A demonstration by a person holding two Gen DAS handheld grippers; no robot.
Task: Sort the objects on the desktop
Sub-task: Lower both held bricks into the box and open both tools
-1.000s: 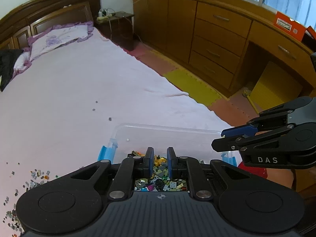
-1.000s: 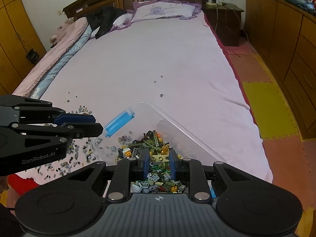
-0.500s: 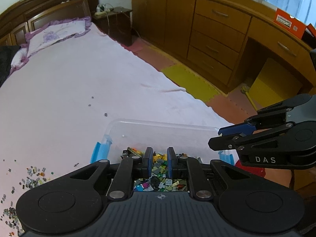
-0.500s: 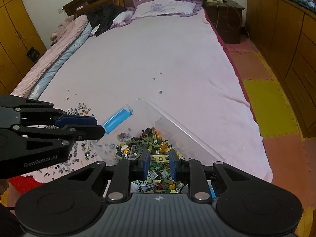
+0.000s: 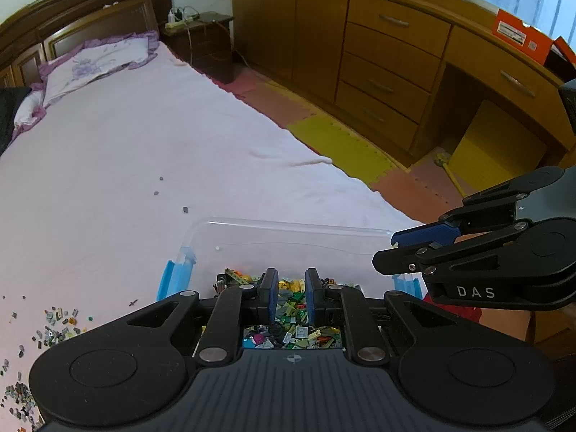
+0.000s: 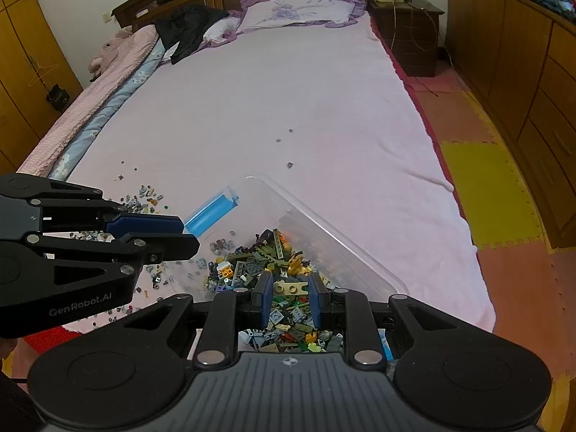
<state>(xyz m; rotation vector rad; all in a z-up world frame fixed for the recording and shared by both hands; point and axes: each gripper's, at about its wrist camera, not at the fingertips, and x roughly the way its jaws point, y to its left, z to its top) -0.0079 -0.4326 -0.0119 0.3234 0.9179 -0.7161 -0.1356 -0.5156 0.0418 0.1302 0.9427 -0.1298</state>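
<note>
— Small multicoloured plastic building bricks [image 6: 280, 280]: heaped inside clear plastic bin with blue latches [image 5: 288, 237] on pink bed sheet [image 6: 288, 108]; more scattered beside [image 6: 147, 198].

— Left gripper [image 5: 291, 295], right gripper [image 6: 289, 298]: jaws slightly spread, pinching nothing. Risk: nudging bin, spilling bricks.

I read "DAS" in white on the side of the right gripper [image 5: 392, 252], seen from my left wrist cam. "GenRobot.AI" in grey on the side of the left gripper [image 6: 187, 234], from my right cam. Label on the orange box [image 5: 518, 37] too small to read.
</note>
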